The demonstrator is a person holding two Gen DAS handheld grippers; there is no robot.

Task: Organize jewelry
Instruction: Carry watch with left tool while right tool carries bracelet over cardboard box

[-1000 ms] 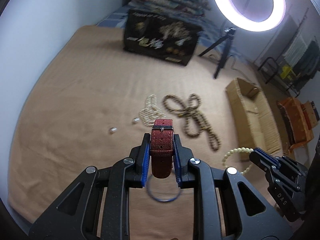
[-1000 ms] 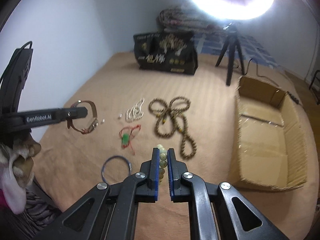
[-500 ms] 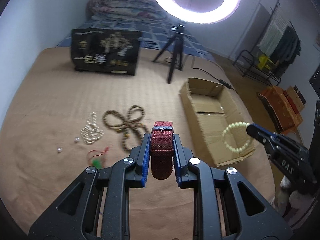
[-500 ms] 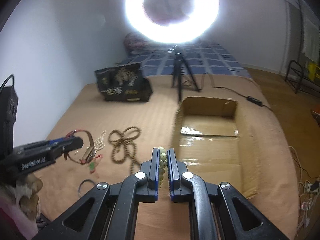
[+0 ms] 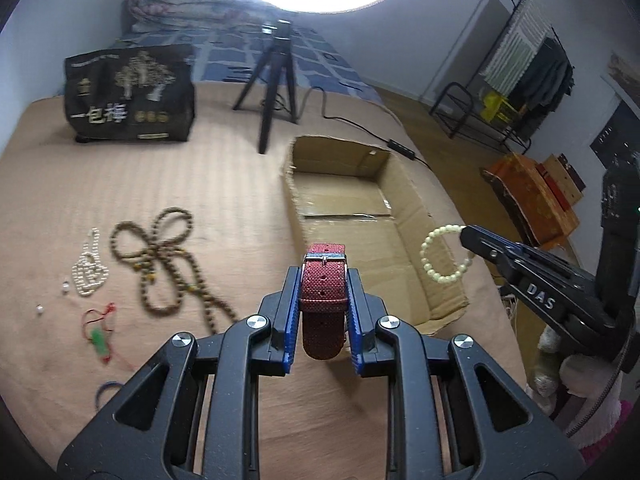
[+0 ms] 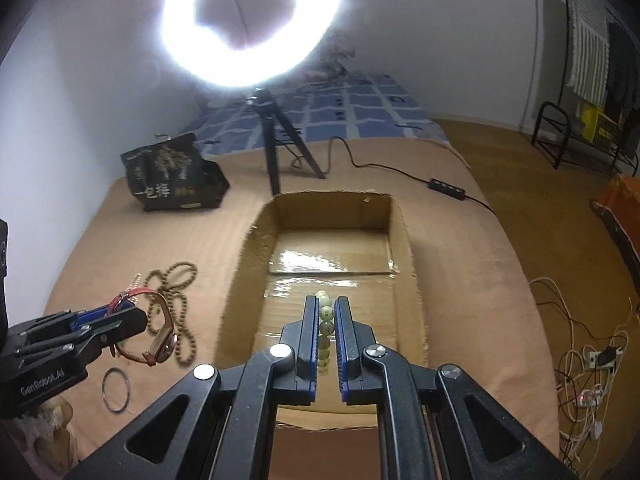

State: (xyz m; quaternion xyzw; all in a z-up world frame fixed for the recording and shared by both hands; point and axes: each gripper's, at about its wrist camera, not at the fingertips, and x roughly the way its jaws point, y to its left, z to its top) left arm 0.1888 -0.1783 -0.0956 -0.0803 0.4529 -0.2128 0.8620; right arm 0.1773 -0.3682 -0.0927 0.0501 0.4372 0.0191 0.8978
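My left gripper (image 5: 323,276) is shut on a red woven-strap watch (image 5: 323,284), held above the bed just left of the open cardboard box (image 5: 404,204). It also shows in the right wrist view (image 6: 132,316) with the watch (image 6: 160,344) hanging from it. My right gripper (image 6: 327,304) is shut on a pale green bead bracelet (image 6: 325,320), above the near part of the box (image 6: 404,240). The bracelet (image 5: 444,254) hangs from that gripper (image 5: 466,234) in the left wrist view.
On the tan bedspread lie a brown bead necklace (image 5: 160,256), a white bead string (image 5: 88,268), a red cord with a green pendant (image 5: 100,336), two loose pearls (image 5: 39,309) and a blue ring (image 6: 116,390). A black bag (image 5: 128,96) and a ring-light tripod (image 5: 272,92) stand behind.
Both grippers have swung right from over the loose jewelry toward the cardboard box, each still holding its piece. The right gripper now sits over the box's near end.
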